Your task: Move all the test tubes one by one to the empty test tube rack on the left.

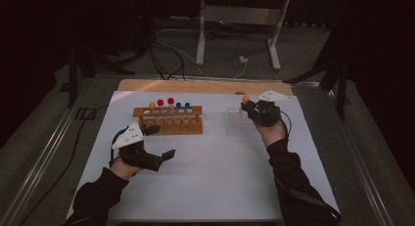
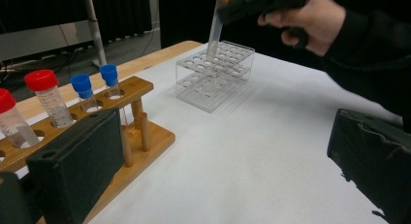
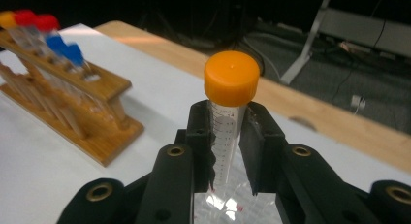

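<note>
Seen from above at frame centre: white surface (image 1: 210, 177) on a wooden top, dark room behind with cables and a metal stand. Wooden rack (image 1: 169, 119) left of centre with red, blue and orange capped tubes; clear rack (image 1: 238, 122) to its right. Close up in the right gripper view: right gripper (image 3: 227, 151) fingers clamped on orange-capped tube (image 3: 228, 117), upright, printed scale legible, above the clear rack. Left gripper (image 1: 159, 146) lower left, fingers wide apart, holding nothing.
</note>
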Motion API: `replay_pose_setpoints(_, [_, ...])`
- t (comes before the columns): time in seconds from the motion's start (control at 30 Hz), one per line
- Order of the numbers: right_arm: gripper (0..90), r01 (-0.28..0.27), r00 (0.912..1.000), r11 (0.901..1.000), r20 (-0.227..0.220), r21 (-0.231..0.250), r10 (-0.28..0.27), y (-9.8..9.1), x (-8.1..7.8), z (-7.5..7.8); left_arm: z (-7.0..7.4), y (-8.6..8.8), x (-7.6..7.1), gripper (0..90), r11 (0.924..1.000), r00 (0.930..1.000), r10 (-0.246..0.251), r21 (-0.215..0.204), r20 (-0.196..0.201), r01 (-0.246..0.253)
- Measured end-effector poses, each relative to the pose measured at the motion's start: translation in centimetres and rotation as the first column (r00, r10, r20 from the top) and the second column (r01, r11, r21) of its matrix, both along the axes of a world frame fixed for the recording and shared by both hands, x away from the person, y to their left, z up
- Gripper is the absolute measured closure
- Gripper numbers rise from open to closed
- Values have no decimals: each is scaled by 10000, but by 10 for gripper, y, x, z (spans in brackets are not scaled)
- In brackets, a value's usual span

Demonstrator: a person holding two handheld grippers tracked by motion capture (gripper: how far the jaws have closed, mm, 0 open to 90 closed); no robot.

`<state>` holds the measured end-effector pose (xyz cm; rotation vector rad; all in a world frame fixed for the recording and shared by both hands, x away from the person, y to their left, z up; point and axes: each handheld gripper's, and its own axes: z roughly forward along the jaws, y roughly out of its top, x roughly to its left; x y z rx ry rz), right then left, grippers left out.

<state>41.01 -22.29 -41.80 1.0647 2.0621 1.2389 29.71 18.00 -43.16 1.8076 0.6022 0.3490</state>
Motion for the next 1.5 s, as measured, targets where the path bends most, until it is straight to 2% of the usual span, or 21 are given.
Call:
replay_pose_setpoints(0.23, [746,-661,9956,9978,663,-18,661,3,-17,32,7,-4,0,7,9999,9999,-158,12,7,158])
replay_pose_setpoints(0.37, [746,-1251,9889,9920,786,-146,1259,10,-29,40,11,-7,0,7,9992,9992,-389,8,-50,389])
replay_pose_setpoints(0.5, [746,-1994,9766,9794,753,-329,2014,21,-43,40,15,-12,0,8,9981,9981,-610,-7,-101,610])
replay_pose_setpoints(0.7, [746,-3063,9503,9506,432,-501,3085,39,-65,27,19,-20,-2,8,9953,9953,-963,-70,-56,963])
replay_pose_setpoints(0.9, [746,-4112,9114,9105,-26,-447,4115,59,-87,10,21,-31,-2,18,9904,9906,-1361,-250,-92,1359])
replay_pose_setpoints(1.07, [746,-4734,8808,8803,-267,-300,4727,75,-100,-4,18,-42,-1,73,9851,9854,-1696,-323,-146,1691])
replay_pose_setpoints(1.13, [747,-4895,8719,8715,-314,-298,4887,80,-103,-7,17,-46,-2,126,9837,9840,-1780,-289,-74,1777])
replay_pose_setpoints(1.33, [746,-5170,8556,8552,-511,-351,5151,91,-107,-12,16,-58,0,259,9832,9833,-1819,-112,93,1820])
replay_pose_setpoints(1.5, [746,-5275,8491,8488,-538,-358,5254,96,-109,-11,14,-67,1,385,9847,9845,-1731,242,297,1724])
